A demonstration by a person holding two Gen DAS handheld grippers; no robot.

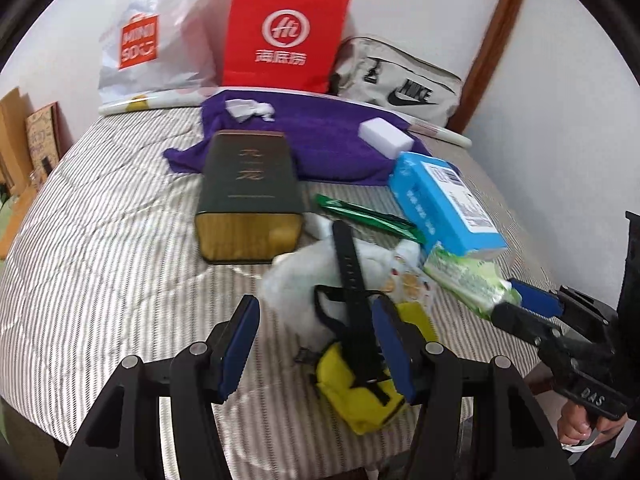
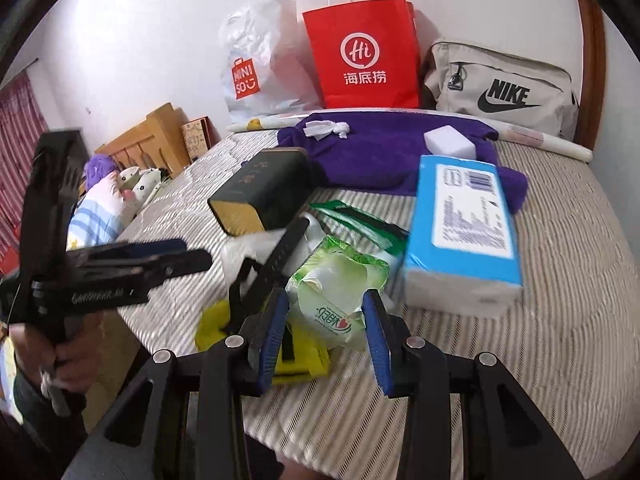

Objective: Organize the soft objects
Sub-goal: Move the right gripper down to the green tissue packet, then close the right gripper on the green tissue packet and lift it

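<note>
On the striped bed, my left gripper [image 1: 316, 346] stands open above a yellow pouch [image 1: 352, 392], a black strap [image 1: 352, 280] and a white fluffy thing [image 1: 292, 280]. Its pads touch none of them. From the right wrist view the left gripper [image 2: 196, 256] shows side-on at the left, empty. My right gripper [image 2: 326, 334] is shut on a green tissue pack [image 2: 336, 308], pinching its near end. The same grip appears at the right edge of the left wrist view, right gripper [image 1: 516, 306] on the pack [image 1: 472, 280]. A blue tissue pack [image 2: 464, 232] lies just beyond.
A dark green tin [image 1: 248, 192] lies mid-bed beside a green flat packet [image 1: 360, 212]. A purple towel [image 1: 320, 140] at the back carries a white sponge [image 1: 386, 138] and crumpled paper [image 1: 252, 110]. A red paper bag [image 1: 284, 36], a white plastic bag [image 1: 152, 40] and a grey Nike bag [image 1: 400, 80] line the wall.
</note>
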